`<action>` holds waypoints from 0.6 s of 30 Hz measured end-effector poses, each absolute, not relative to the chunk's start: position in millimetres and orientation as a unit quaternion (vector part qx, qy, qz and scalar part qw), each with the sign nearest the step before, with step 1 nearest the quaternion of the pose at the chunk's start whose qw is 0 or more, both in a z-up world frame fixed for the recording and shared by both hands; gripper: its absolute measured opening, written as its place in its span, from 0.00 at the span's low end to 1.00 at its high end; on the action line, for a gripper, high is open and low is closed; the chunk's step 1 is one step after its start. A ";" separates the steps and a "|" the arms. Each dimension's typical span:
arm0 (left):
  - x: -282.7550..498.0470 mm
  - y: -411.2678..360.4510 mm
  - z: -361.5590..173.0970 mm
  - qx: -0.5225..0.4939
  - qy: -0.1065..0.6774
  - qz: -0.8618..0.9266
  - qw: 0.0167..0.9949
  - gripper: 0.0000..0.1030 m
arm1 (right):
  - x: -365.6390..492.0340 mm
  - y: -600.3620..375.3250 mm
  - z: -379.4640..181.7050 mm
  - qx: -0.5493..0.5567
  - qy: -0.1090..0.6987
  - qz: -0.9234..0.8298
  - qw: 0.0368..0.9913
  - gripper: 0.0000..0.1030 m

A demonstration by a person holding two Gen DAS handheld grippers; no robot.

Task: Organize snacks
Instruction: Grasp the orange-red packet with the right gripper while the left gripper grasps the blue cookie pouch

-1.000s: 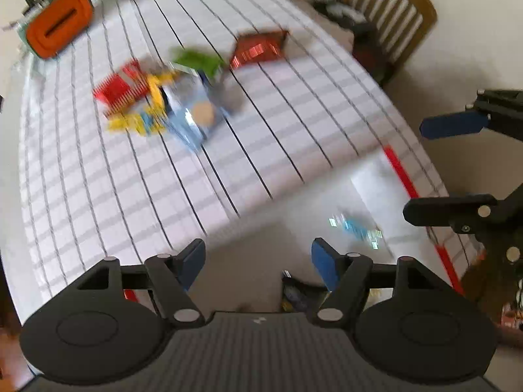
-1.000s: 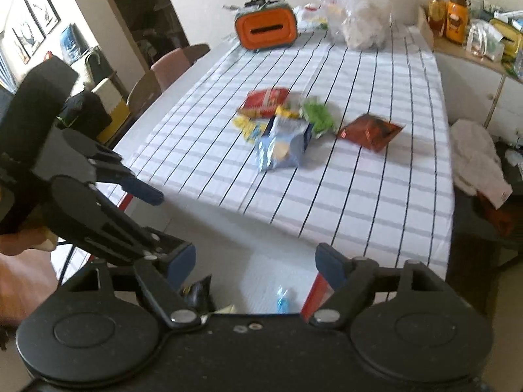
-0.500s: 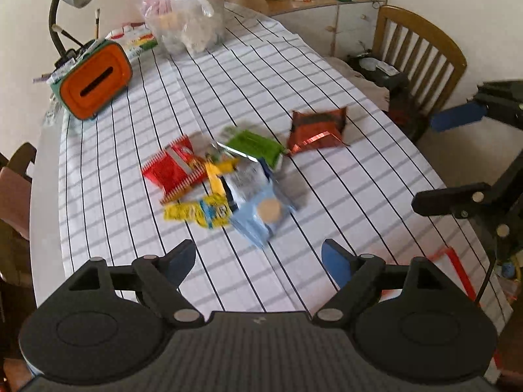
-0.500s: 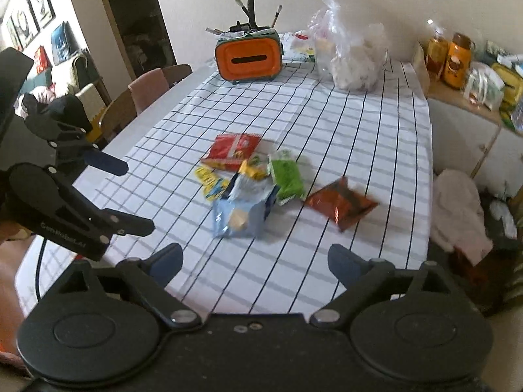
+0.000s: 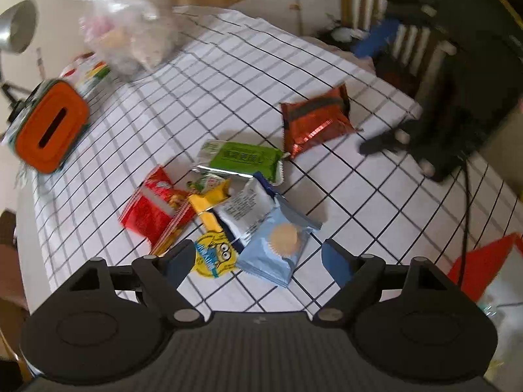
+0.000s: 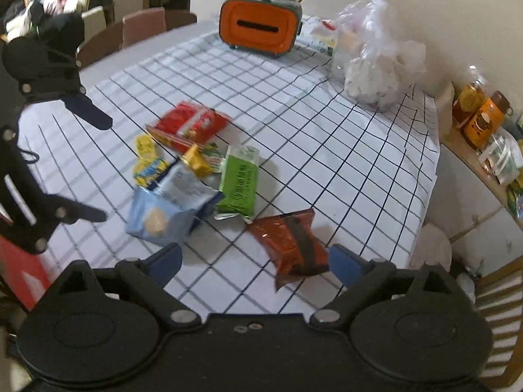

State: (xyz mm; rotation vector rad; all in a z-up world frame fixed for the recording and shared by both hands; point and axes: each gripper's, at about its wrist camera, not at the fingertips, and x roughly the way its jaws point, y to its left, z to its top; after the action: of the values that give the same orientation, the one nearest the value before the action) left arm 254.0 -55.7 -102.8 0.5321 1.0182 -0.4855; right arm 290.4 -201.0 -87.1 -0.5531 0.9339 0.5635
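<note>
A heap of snack packets lies on the checked tablecloth: a light blue packet, a silver one, a yellow cartoon one, a red one, a green one. A copper-red packet lies apart. My left gripper is open and empty, just above the blue packet. My right gripper is open and empty, with the copper-red packet between its fingers. The green packet and blue packet lie beyond.
An orange box with a slot and a clear plastic bag stand at the table's far end. Chairs stand round the table. Jars sit on a side counter. Something red lies past the table's near edge.
Both grippers have moved forward and down over the table toward the snacks. The left one now hovers at the blue packet, the right one at the copper-red packet. Both stayed open.
</note>
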 end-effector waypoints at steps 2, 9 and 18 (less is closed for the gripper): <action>254.0 -61.0 -112.6 0.266 0.471 -0.238 0.807 0.82 | 302.6 -201.7 -97.4 -0.270 0.441 0.257 0.816 0.93; 245.2 -77.0 -144.2 0.336 0.442 -0.265 0.788 0.82 | 334.3 -203.2 -127.6 -0.288 0.452 0.245 0.808 0.89; 265.1 -73.9 -167.1 0.321 0.441 -0.280 0.790 0.82 | 357.9 -204.5 -154.9 -0.277 0.472 0.241 0.802 0.83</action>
State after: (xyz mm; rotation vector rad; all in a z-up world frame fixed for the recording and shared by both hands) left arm 265.1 -73.9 -167.1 0.6919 0.9489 -0.6028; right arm 357.9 -204.5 -154.9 -0.5944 1.0115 0.5165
